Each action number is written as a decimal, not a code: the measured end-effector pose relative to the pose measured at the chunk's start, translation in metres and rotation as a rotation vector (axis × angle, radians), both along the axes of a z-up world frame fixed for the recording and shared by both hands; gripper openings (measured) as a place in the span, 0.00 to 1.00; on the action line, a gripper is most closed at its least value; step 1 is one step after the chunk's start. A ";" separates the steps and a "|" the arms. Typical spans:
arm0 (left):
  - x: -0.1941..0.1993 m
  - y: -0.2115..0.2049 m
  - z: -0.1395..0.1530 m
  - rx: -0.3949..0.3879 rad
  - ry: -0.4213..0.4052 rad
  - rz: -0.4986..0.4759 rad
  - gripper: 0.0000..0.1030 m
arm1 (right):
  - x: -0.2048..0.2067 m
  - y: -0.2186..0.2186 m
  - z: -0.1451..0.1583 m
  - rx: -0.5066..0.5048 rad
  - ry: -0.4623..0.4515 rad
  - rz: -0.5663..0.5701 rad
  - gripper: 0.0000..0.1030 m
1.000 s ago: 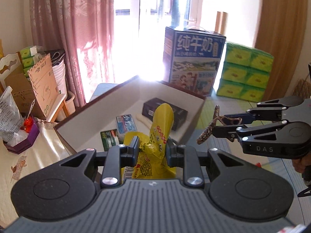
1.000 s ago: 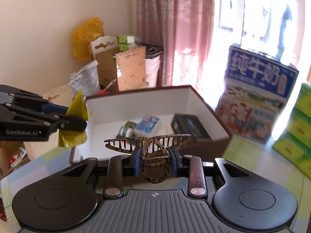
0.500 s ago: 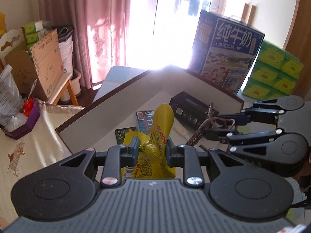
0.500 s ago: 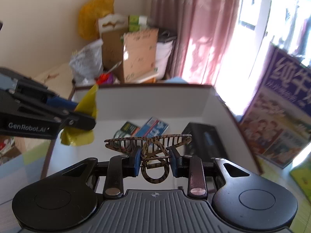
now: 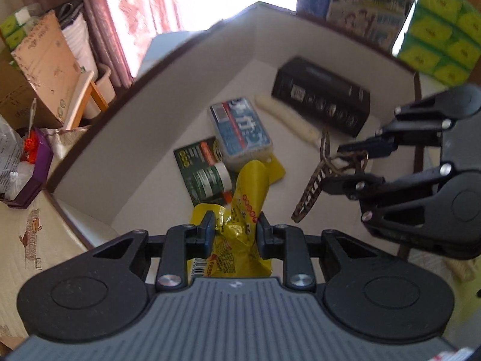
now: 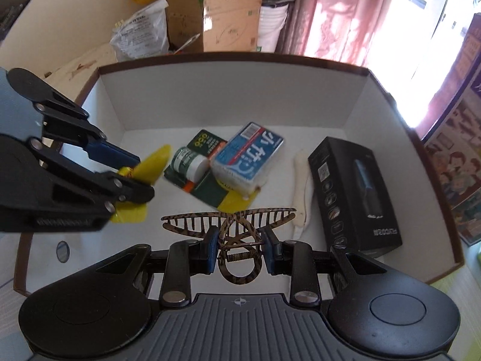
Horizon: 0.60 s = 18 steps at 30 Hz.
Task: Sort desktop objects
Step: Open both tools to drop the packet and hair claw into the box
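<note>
My left gripper [image 5: 234, 231] is shut on a yellow snack packet [image 5: 240, 210] and holds it over the near part of the white-lined box [image 5: 192, 69]. My right gripper [image 6: 240, 249] is shut on a brown striped hair claw [image 6: 231, 225], also above the box floor. In the right wrist view the left gripper [image 6: 132, 177] with the yellow packet [image 6: 150, 165] hangs at the left over the box [image 6: 228, 96]. In the left wrist view the right gripper [image 5: 345, 165] with the claw [image 5: 312, 195] is at the right.
Inside the box lie a blue packet [image 6: 249, 156], a green card with a small jar [image 6: 192, 165], a black carton [image 6: 354, 192] and a white stick [image 6: 300, 186]. A milk carton [image 5: 375, 9] and green tissue packs [image 5: 442, 30] stand behind. Cardboard and bags [image 6: 210, 18] are to the left.
Both grippers have moved forward and tilted down over the box interior, each still holding its object. The box contents now fill the views.
</note>
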<state>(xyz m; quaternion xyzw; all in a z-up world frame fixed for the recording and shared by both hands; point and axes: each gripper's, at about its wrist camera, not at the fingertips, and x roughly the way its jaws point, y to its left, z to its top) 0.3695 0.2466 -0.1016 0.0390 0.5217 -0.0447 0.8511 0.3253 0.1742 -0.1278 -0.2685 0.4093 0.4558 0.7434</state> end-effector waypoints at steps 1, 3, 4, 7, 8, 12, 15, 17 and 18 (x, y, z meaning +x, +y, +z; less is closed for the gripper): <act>0.001 0.000 -0.003 0.003 0.012 -0.002 0.22 | 0.000 0.001 -0.001 -0.006 0.001 0.005 0.27; 0.005 0.001 -0.009 0.007 0.030 -0.004 0.23 | 0.001 0.005 -0.003 -0.016 0.003 0.010 0.27; 0.006 0.001 -0.011 0.008 0.036 -0.005 0.25 | 0.001 0.006 -0.002 -0.018 0.006 0.012 0.27; 0.008 0.002 -0.015 0.014 0.045 -0.008 0.30 | 0.001 0.009 -0.004 -0.024 0.016 0.018 0.27; 0.009 0.003 -0.016 0.015 0.047 -0.010 0.33 | 0.001 0.009 -0.005 -0.027 0.017 0.021 0.27; 0.011 0.005 -0.013 0.013 0.040 -0.016 0.38 | 0.003 0.012 -0.007 -0.047 0.024 0.028 0.27; 0.013 0.006 -0.010 0.024 0.034 -0.022 0.40 | 0.004 0.014 -0.009 -0.061 0.026 0.028 0.27; 0.015 0.007 -0.008 0.027 0.035 -0.025 0.46 | 0.005 0.015 -0.009 -0.066 0.023 0.030 0.27; 0.015 0.008 -0.008 0.029 0.034 -0.027 0.48 | 0.005 0.016 -0.009 -0.067 0.021 0.031 0.28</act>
